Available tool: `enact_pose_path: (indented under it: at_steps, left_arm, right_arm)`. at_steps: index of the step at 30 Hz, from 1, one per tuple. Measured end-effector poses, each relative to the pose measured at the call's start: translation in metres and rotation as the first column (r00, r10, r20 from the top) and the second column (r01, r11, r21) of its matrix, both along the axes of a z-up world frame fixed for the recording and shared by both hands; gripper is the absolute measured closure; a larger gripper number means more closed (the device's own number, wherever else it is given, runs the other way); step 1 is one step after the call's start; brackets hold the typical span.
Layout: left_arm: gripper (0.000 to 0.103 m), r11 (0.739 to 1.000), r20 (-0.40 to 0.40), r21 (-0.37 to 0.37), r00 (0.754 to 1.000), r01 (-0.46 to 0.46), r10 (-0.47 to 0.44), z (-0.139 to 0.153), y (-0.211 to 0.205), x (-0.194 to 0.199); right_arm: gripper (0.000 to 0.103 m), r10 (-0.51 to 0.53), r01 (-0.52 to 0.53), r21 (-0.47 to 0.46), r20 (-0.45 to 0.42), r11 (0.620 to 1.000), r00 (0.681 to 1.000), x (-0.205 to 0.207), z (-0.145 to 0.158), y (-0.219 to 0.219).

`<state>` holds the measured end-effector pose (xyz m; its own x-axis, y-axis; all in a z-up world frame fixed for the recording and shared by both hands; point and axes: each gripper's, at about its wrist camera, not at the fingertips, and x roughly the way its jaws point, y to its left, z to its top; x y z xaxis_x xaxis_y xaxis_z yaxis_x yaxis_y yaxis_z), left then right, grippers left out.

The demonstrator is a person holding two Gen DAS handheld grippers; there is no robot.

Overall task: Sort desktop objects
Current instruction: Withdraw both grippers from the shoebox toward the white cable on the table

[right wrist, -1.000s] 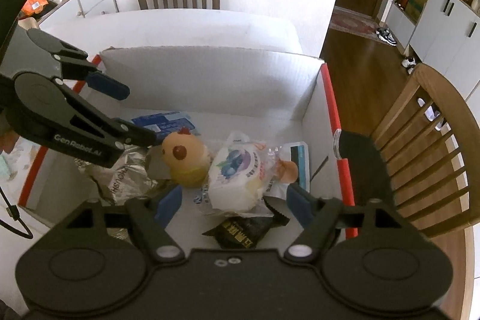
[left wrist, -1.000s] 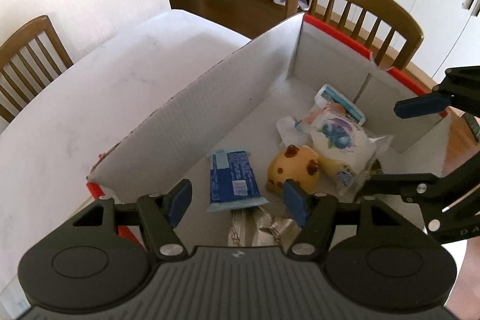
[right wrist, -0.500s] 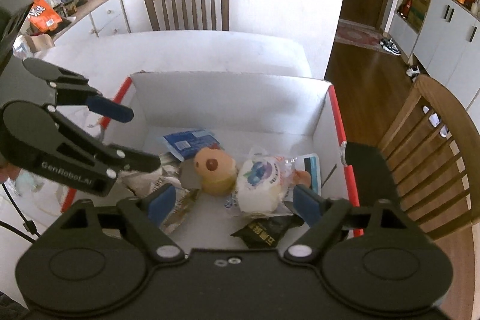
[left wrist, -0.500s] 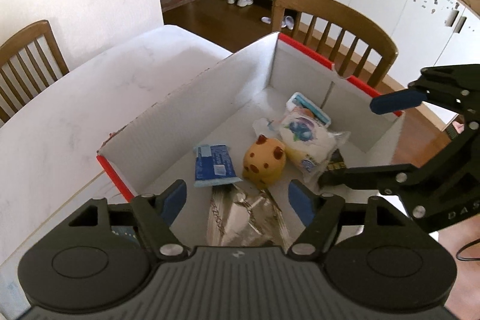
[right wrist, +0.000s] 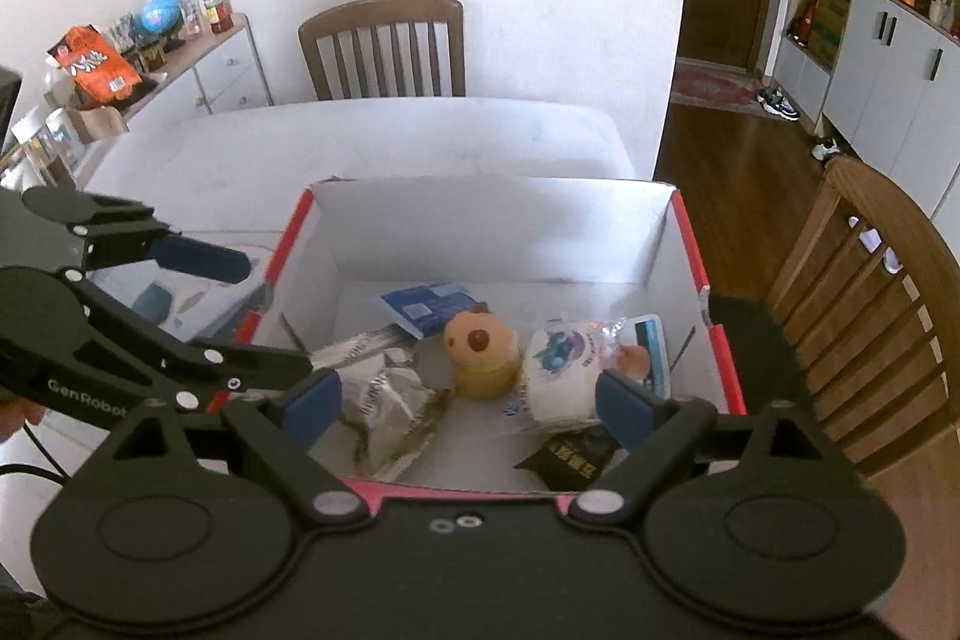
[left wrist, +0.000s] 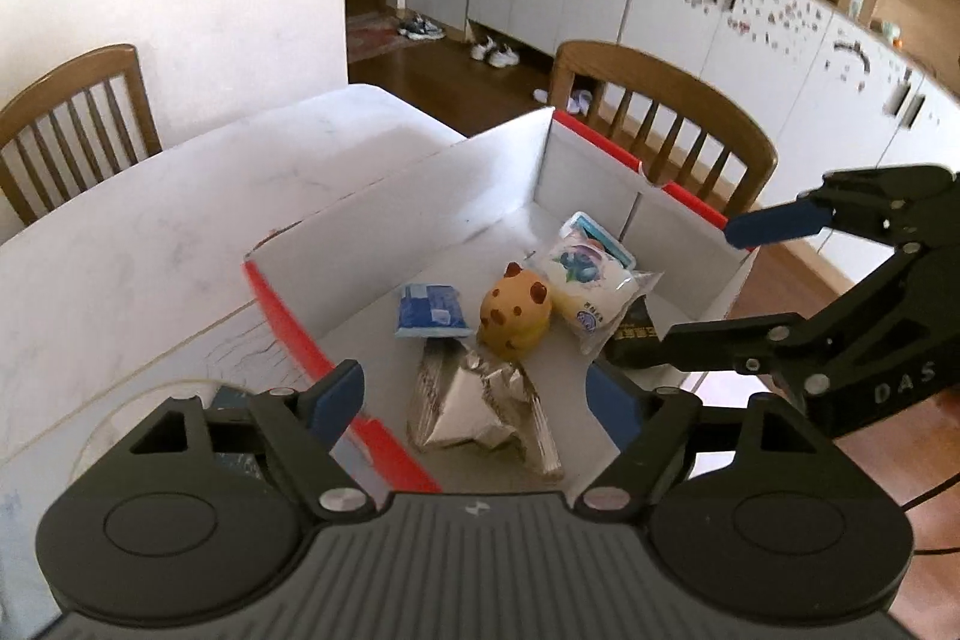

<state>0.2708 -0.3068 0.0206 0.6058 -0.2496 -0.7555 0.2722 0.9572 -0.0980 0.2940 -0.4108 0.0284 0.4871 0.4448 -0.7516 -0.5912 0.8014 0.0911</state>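
Claws [left wrist: 474,400] higher above filled box [left wrist: 420,196]

Matt white cardboard is seen in the box [left wrist: 420,202], crinkled glossy foil in the silver pouch [left wrist: 480,409], clear shiny plastic around the bun [left wrist: 591,280], and varnished wood in the chair [right wrist: 384,46].

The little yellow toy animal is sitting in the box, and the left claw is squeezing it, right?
Not quite. The yellow toy animal is sitting in the box, but the left claw is open and holds nothing, as the left wrist view shows: the toy lies apart from both of its blue fingers.
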Motion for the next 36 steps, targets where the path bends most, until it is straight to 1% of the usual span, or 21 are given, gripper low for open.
enact_pose_path:
  at_steps: [7,11,22,24,25,26,30,36]
  left_arm:
    - [0.022,0.996,0.014,-0.065,0.998,-0.060,0.061,-0.003,0.035,-0.029]
    - [0.020,0.995,0.017,-0.076,0.997,-0.069,0.070,-0.006,0.054,-0.044]
    - [0.016,0.993,0.042,-0.075,0.994,-0.097,0.100,-0.012,0.113,-0.086]
    - [0.009,0.992,0.045,-0.070,0.993,-0.103,0.106,-0.014,0.124,-0.094]
    - [0.002,0.992,0.048,-0.065,0.993,-0.107,0.111,-0.015,0.131,-0.099]
    - [0.001,0.992,0.054,-0.060,0.992,-0.114,0.117,-0.017,0.136,-0.104]
    - [0.001,0.990,0.055,-0.055,0.989,-0.132,0.135,-0.023,0.159,-0.119]
    - [0.001,0.986,0.080,-0.037,0.983,-0.162,0.164,-0.035,0.187,-0.144]
  right_arm:
    - [0.009,0.001,-0.001,0.017,-0.003,1.000,1.000,-0.021,0.000,0.020]
    - [0.009,0.007,-0.007,0.030,-0.008,1.000,1.000,-0.033,-0.001,0.036]
    - [0.009,0.035,-0.034,0.033,-0.001,0.999,0.999,-0.071,-0.004,0.094]
    - [0.009,0.043,-0.043,0.030,0.003,0.999,0.999,-0.078,-0.005,0.105]
    - [0.009,0.047,-0.047,0.029,0.003,0.998,0.999,-0.081,-0.007,0.111]
    - [0.009,0.052,-0.052,0.028,0.001,0.998,0.999,-0.084,-0.008,0.117]
    - [0.009,0.061,-0.060,0.027,-0.013,0.998,0.998,-0.094,-0.016,0.139]
    - [0.009,0.081,-0.080,0.024,-0.029,0.996,0.996,-0.108,-0.027,0.170]
